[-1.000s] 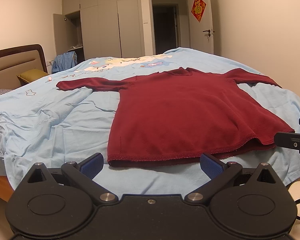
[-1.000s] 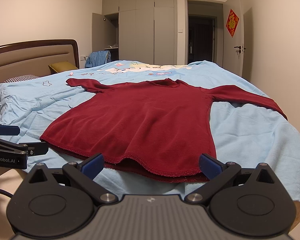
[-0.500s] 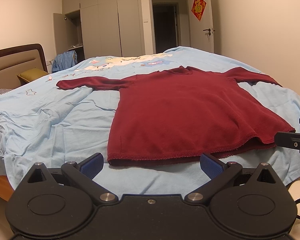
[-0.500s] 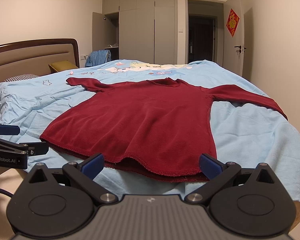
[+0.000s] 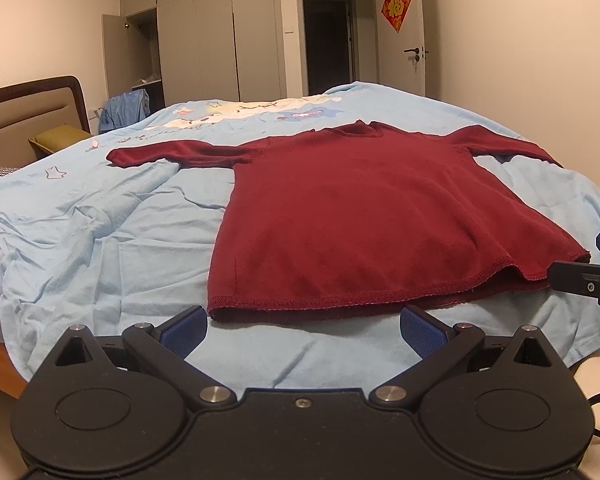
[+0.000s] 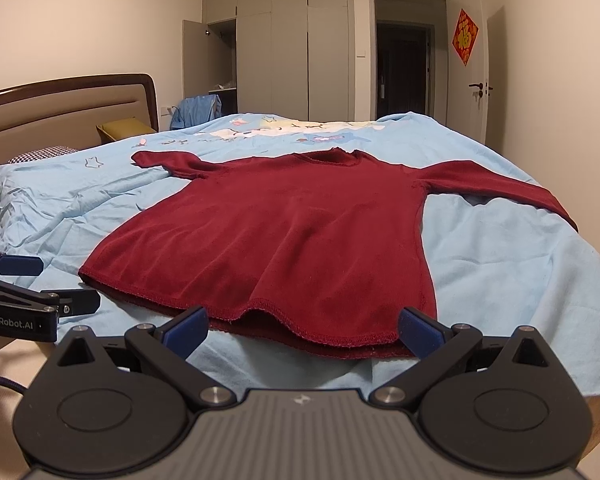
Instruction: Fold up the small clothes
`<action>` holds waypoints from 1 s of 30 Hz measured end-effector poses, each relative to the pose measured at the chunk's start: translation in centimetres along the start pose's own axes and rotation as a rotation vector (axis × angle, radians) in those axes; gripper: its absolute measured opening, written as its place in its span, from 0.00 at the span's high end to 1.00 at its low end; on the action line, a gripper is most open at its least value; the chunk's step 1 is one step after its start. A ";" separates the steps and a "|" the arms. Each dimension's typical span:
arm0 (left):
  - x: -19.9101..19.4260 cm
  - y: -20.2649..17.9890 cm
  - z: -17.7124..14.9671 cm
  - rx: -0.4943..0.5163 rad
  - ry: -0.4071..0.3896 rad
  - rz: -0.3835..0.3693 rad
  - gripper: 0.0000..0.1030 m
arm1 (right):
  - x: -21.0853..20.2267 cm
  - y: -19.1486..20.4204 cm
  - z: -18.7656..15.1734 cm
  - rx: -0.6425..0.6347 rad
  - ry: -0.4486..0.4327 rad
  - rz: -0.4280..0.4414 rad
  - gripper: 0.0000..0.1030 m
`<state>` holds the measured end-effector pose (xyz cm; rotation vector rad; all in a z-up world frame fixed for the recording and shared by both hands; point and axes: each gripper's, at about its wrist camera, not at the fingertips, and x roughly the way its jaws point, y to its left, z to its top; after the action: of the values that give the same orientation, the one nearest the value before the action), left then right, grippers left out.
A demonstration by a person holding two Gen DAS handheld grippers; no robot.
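A dark red long-sleeved top [image 5: 352,216] [image 6: 296,232] lies flat on the light blue bedsheet [image 5: 100,240], sleeves spread out to both sides, hem toward me. My left gripper [image 5: 302,326] is open, hovering just short of the hem's left part, nothing between its blue pads. My right gripper [image 6: 302,326] is also open, just before the hem's right part, holding nothing. Each gripper shows at the edge of the other's view: the right one [image 5: 588,276], the left one [image 6: 24,292].
A padded headboard [image 6: 64,116] and an olive pillow [image 6: 124,128] stand at the left. Wardrobes [image 6: 292,48] and an open doorway [image 6: 404,68] are at the back, with blue clothing on a chair [image 6: 198,108]. The bed's front edge drops off below the grippers.
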<state>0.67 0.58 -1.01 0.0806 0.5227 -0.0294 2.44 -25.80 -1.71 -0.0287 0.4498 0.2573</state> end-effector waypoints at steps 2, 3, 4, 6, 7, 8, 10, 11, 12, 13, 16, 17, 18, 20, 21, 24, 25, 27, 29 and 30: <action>0.2 0.1 0.0 -0.005 0.012 -0.004 0.01 | 0.1 -0.1 0.0 0.008 0.009 0.006 0.00; 0.4 0.2 0.2 -0.009 0.023 -0.010 0.01 | 0.1 -0.1 0.0 0.008 0.009 0.006 0.00; 0.8 0.3 0.4 -0.014 0.037 -0.019 0.01 | 0.3 -0.5 0.1 0.031 0.018 0.029 0.00; 1.4 0.7 0.8 -0.027 0.058 -0.032 0.01 | 0.5 -1.1 0.4 0.057 0.021 0.051 0.00; 1.8 1.0 1.2 -0.030 0.061 -0.036 0.01 | 0.6 -1.6 0.7 0.080 0.021 0.064 0.00; 2.1 1.2 1.7 -0.030 0.063 -0.034 0.01 | 0.8 -2.1 1.0 0.104 0.020 0.071 0.00; 2.8 1.4 2.8 -0.025 0.059 -0.021 0.01 | 1.5 -3.1 1.6 0.138 0.012 0.060 0.00; 3.1 1.5 3.5 -0.022 0.054 -0.014 0.01 | 1.7 -3.6 2.0 0.150 0.003 0.048 0.00; 3.6 1.7 4.2 -0.021 0.051 -0.008 0.01 | 1.9 -4.2 2.5 0.161 -0.005 0.034 0.00; 4.1 1.8 5.0 -0.021 0.051 -0.003 0.01 | 2.2 -4.7 2.9 0.170 -0.013 0.022 0.00; 5.9 2.2 7.1 -0.036 0.074 0.009 0.01 | 2.9 -6.4 4.3 0.197 -0.044 -0.028 0.00; 6.5 2.3 7.7 -0.051 0.089 0.008 0.01 | 3.3 -6.9 4.6 0.206 -0.051 -0.044 0.00; 7.2 2.6 8.4 -0.067 0.102 0.007 0.01 | 3.6 -7.5 4.9 0.220 -0.057 -0.061 0.00; 8.3 2.8 9.4 -0.090 0.112 0.013 0.01 | 4.3 -8.7 5.3 0.250 -0.064 -0.089 0.00; 8.9 2.8 9.9 -0.096 0.112 0.018 0.01 | 4.6 -9.3 5.4 0.264 -0.066 -0.103 0.00; 10.7 2.5 11.3 -0.090 0.117 0.034 0.01 | 6.2 -11.7 6.0 0.292 -0.080 -0.158 0.00; 11.3 2.4 11.7 -0.084 0.118 0.039 0.01 | 6.6 -12.3 6.1 0.295 -0.085 -0.181 0.00; 12.7 2.0 12.5 -0.069 0.121 0.052 0.01 | 7.6 -13.6 6.4 0.296 -0.090 -0.224 0.00; 14.1 1.4 13.2 -0.056 0.126 0.061 0.01 | 8.1 -14.8 6.6 0.299 -0.099 -0.256 0.00; 14.9 1.2 13.6 -0.051 0.129 0.064 0.01 | 8.4 -15.5 6.7 0.303 -0.107 -0.267 0.00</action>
<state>20.34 0.47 3.36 0.0495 0.6491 0.0518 16.50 -38.21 0.20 0.2187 0.3699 -0.0736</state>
